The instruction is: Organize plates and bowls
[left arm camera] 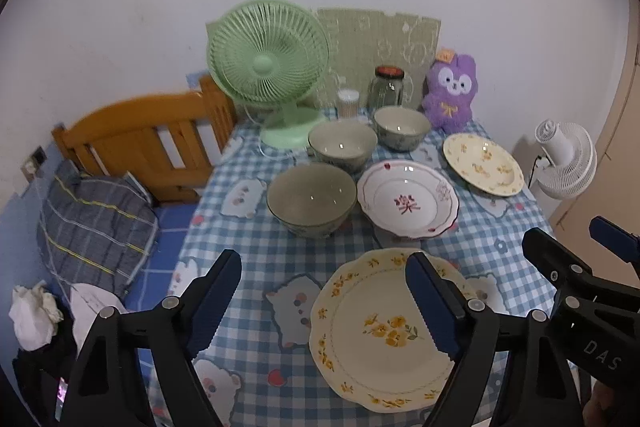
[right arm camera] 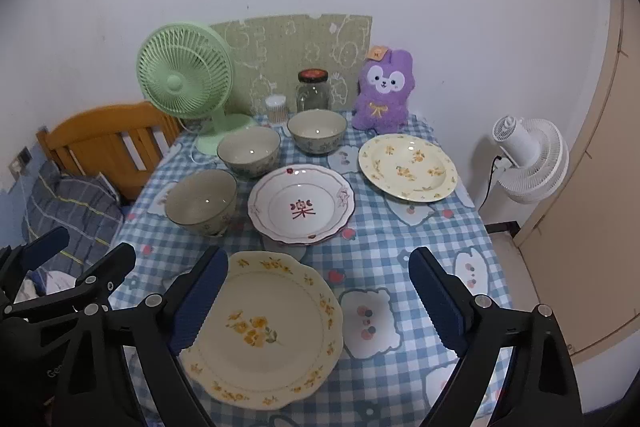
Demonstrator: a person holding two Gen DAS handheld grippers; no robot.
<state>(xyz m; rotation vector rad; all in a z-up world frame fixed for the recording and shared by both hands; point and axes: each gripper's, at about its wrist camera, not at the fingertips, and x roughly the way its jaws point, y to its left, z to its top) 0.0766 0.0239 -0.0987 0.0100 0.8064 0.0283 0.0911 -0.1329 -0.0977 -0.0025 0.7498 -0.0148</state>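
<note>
On a blue checked tablecloth point(left arm camera: 256, 247) lie three plates and three bowls. A cream plate with yellow flowers point(left arm camera: 380, 331) point(right arm camera: 264, 331) lies nearest. A white plate with a red character point(left arm camera: 408, 203) point(right arm camera: 302, 205) is behind it. A second cream flowered plate point(left arm camera: 482, 163) point(right arm camera: 408, 167) is at the far right. Three grey-green bowls stand left and behind: point(left arm camera: 312, 199) point(right arm camera: 202, 201), point(left arm camera: 342, 145) point(right arm camera: 248, 151), point(left arm camera: 402, 127) point(right arm camera: 317, 131). My left gripper point(left arm camera: 324, 303) is open above the near edge. My right gripper point(right arm camera: 318, 301) is open beside it and also shows in the left wrist view point(left arm camera: 576, 247).
A green desk fan point(left arm camera: 268, 67) point(right arm camera: 184, 83), a glass jar point(left arm camera: 386, 87) point(right arm camera: 313, 91), a cotton swab tub point(left arm camera: 348, 103) and a purple plush point(left arm camera: 450, 91) point(right arm camera: 384, 93) stand at the back. A wooden headboard point(left arm camera: 140, 139) is at the left, a white fan point(right arm camera: 528, 159) at the right.
</note>
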